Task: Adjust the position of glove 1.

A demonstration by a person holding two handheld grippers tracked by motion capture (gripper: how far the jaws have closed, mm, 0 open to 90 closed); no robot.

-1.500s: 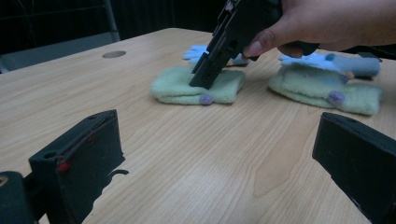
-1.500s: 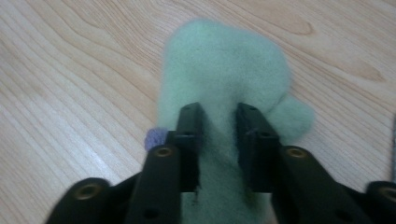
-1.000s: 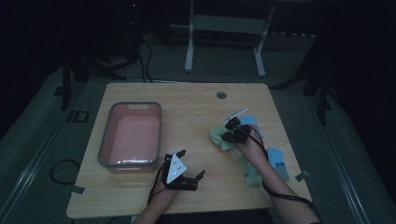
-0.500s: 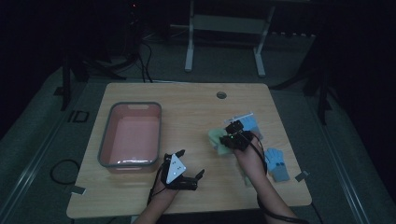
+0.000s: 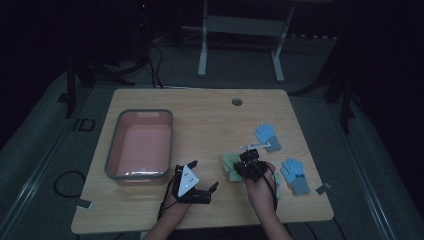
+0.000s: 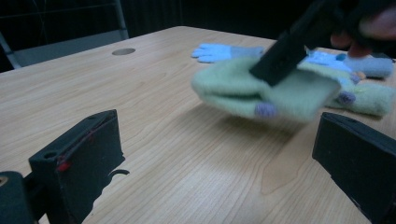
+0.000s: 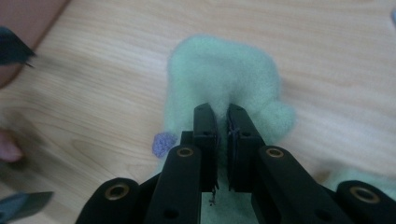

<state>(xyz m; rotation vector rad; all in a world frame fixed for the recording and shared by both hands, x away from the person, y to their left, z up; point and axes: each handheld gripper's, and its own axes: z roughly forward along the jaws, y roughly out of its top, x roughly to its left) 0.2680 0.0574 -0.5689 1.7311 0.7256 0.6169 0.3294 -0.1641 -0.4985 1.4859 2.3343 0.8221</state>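
Note:
A pale green mitten (image 5: 231, 166) with a purple pompom (image 7: 162, 143) hangs just above the wooden table (image 5: 210, 125). My right gripper (image 5: 244, 169) is shut on its cuff end. In the right gripper view the two jaws (image 7: 220, 112) pinch the fleece tightly, and the mitten (image 7: 219, 70) spreads out beyond them. My left gripper (image 5: 204, 175) rests at the front of the table, open, with nothing between its jaws. From the left gripper view the mitten (image 6: 261, 91) floats ahead of the wide-apart jaws (image 6: 219, 126), held by the right gripper (image 6: 285, 51).
A pink tub (image 5: 112, 150) with a grey rim stands on the left. Two blue gloves (image 5: 266, 135) (image 5: 294, 175) lie on the right side. A second green mitten (image 6: 369, 100) lies behind the held one. A cable hole (image 5: 237, 102) is at the back.
My right gripper has carried the green mitten leftward and nearer the front, away from the blue gloves. The left gripper has stayed where it was.

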